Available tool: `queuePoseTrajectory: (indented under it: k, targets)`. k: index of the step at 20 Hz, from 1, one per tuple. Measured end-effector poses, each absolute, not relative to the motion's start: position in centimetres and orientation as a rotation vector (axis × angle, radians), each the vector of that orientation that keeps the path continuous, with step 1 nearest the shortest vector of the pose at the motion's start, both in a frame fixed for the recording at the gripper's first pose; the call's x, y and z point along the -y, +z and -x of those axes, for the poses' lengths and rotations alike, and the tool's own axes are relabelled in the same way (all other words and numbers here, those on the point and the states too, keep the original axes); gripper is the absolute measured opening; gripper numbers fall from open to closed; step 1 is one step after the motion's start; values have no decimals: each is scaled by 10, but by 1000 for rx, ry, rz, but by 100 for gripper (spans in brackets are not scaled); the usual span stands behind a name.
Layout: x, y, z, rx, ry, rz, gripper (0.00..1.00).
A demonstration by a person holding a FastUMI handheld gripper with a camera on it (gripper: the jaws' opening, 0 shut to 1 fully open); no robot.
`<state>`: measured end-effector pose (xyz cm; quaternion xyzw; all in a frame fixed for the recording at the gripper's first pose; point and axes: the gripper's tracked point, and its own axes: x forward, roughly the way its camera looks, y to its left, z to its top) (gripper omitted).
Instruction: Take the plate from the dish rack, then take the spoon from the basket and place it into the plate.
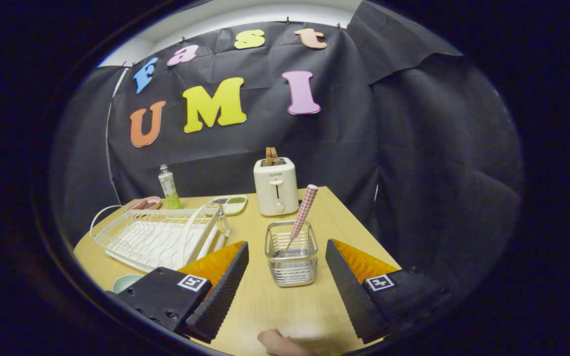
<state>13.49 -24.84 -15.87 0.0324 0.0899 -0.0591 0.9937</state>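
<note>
A spoon with a red-and-white checked handle (304, 211) leans upright in a small metal wire basket (291, 259) standing on the wooden table. My gripper (287, 247) is open, its two black fingers spread wide on either side of the basket and slightly nearer than it, holding nothing. The white wire dish rack (159, 236) sits to the left of the left finger. A pale green plate (125, 282) shows partly on the table in front of the rack, behind the left finger's base.
A white toaster (275, 186) stands beyond the basket at the table's far edge. A divided white dish (229, 203), a small tube (169, 188) and a pink dish (147, 202) line the back left. A person's hand (280, 343) rests below between the fingers.
</note>
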Motion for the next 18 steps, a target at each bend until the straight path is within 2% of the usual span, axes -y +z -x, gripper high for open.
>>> queuePoseTrajectory:
  k: [8,9,14,16,18]
  targets:
    - [274,-149,-204,-124,-64,-108,100]
    - [273,-147,-206,-108,-52,-111,98]
    - [267,-155,-227,-136,-39,-91,33]
    - [257,-148,-226,-123,-16,-131,22]
    - [260,-138,-224,-74,-52,-147,17]
